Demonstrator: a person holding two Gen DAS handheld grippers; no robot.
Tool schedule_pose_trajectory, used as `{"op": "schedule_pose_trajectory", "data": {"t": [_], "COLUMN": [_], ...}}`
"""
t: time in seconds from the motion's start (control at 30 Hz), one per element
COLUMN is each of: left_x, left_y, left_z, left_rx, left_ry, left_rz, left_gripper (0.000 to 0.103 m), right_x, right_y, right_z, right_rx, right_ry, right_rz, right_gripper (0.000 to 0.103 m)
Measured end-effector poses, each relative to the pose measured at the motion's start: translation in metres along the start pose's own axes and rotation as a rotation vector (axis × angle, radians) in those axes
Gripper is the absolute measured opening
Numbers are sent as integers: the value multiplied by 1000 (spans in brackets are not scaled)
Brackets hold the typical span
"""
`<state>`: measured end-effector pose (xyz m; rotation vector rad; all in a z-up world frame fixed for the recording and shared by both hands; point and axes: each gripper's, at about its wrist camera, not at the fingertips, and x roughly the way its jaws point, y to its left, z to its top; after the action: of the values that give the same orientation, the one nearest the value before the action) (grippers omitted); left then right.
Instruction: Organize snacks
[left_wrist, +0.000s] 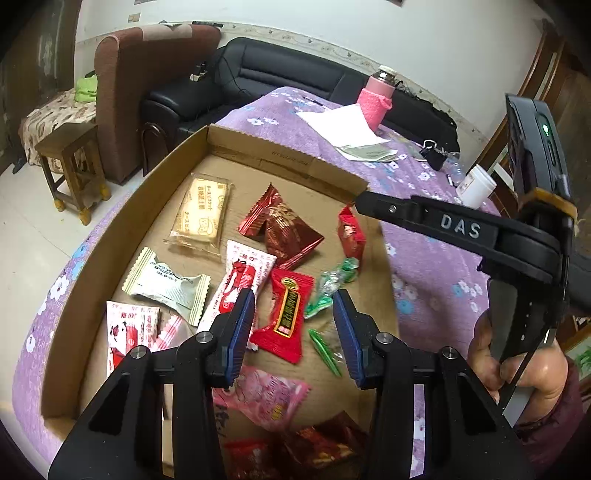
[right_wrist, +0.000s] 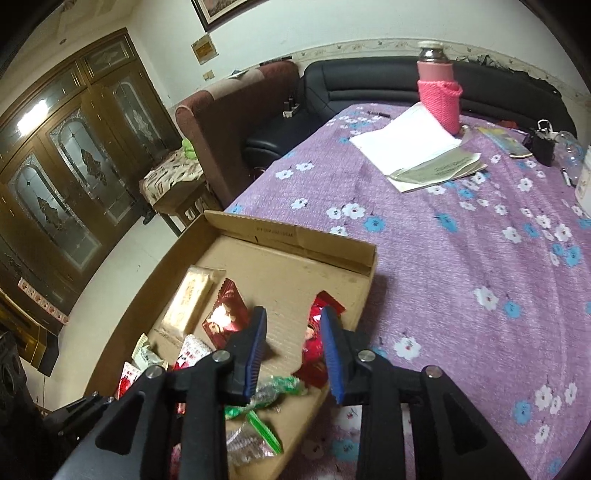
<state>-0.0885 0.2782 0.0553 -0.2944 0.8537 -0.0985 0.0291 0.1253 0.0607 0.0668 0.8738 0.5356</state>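
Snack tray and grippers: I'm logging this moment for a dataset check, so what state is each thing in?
left gripper: open, empty, over the snacks
right gripper: open, empty, over the tray's right edge
cardboard tray: open-topped, snacks loose inside
biscuit pack: sealed, lying flat
red candy: wrapped, flat, between the left fingers in view
pink-sleeved bottle: upright, capped
white jar: tilted in view, closed
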Motion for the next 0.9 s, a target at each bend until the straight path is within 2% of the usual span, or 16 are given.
{"op": "schedule_pose_trajectory", "data": {"t": [0.33,0.67,0.7,0.73,0.8,0.9], "left_x": [-31,-73,-77,-82,-90,-98], "left_y": [-16,-43,-46,-49,-54,-65], "left_z": [-13,-33,-35,-38,-42,-46], "left_rx": [15,58,65,70,72,87], "left_ry": [-56,-184,-205,-226,-270,-320], "left_rz": [10,53,56,59,64,75], "left_gripper": [44,44,47,55,64,64], "right_x": [-44,-77,-80,-82,-89,-102], "right_y": [-14,-29,-30,-31,-32,-33], "right_z": [-39,-90,-94,-97,-105,-113], "right_rx": [49,96,100,102,104,96], "right_ry": [-39,-60,-61,-61,-70,-99], "right_rz": [-15,-53,-58,-60,-66,-78], "right_gripper": [42,50,50,50,50,50]}}
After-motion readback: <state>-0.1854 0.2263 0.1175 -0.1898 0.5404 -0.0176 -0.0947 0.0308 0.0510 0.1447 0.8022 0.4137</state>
